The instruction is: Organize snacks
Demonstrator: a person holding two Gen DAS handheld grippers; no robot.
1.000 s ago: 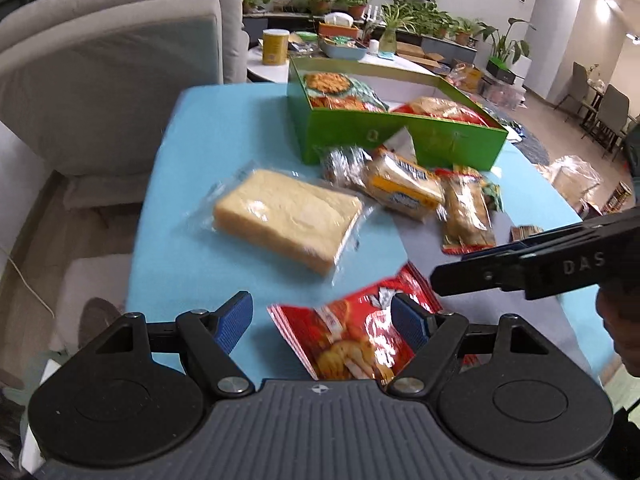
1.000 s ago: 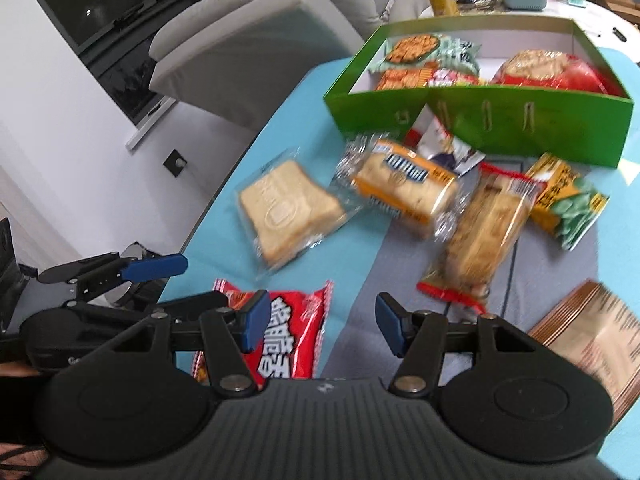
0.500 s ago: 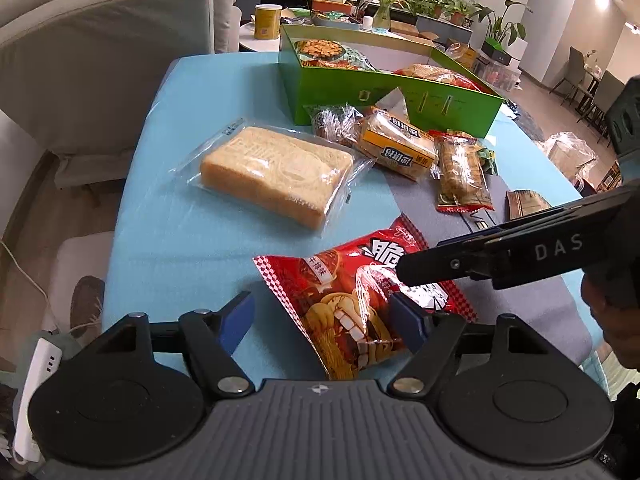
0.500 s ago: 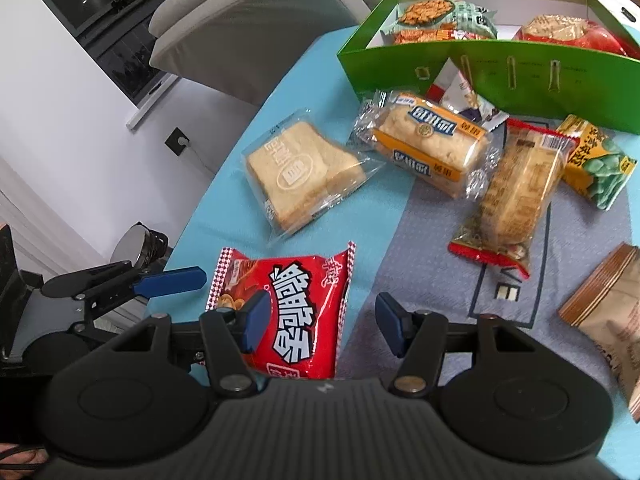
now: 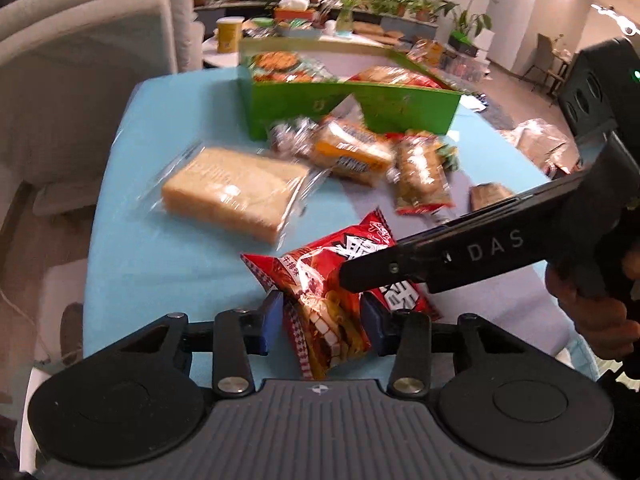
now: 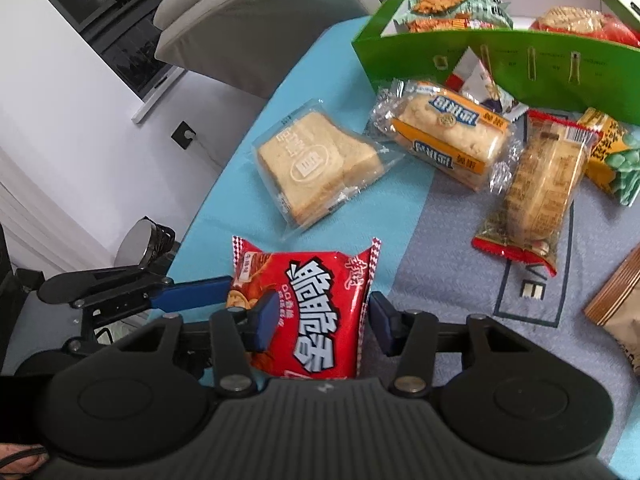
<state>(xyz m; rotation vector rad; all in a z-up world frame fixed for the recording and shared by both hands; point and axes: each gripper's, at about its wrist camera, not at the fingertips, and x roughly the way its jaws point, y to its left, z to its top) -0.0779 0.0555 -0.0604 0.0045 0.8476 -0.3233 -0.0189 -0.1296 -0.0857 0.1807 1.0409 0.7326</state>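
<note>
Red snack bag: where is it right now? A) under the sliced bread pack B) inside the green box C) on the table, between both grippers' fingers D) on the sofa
C: the red snack bag lies on the blue table, with the left gripper shut on it and the right gripper closing around it.

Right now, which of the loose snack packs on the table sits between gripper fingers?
The red crisp bag nearest the table edge. Both grippers' fingers flank it; the clear-wrapped toast slice and the other packs lie untouched farther back.
</note>
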